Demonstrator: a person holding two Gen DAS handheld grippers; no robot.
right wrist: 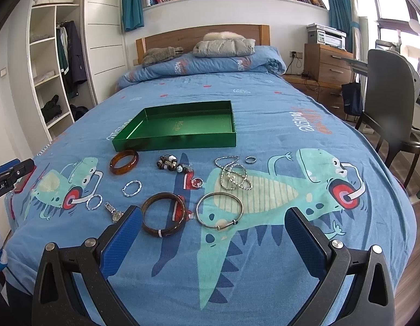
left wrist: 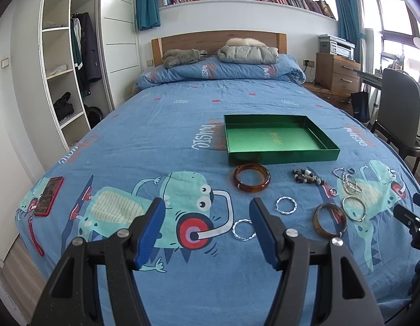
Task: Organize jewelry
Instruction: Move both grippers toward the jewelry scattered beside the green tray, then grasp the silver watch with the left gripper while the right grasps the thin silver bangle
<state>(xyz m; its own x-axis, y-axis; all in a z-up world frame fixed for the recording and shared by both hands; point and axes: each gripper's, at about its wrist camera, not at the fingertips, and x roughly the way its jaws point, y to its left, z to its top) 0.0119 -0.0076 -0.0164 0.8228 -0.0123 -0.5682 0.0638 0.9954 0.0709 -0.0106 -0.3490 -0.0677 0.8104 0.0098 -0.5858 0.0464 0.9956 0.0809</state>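
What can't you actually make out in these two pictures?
- Gold print inside the green tray: too small to read, either view.
- Wristwatch: partly behind the right claw finger in the right view; unseen in the left.
- Red phone screen: blurred, left view.
- Bead bracelet: bundled, beads uncountable.

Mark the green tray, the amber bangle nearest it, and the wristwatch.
green tray [right wrist: 177, 142]: right wrist view, front wall.
amber bangle [right wrist: 114, 169]: right wrist view, near-left rim.
wristwatch [right wrist: 117, 215]: right wrist view, the dial.
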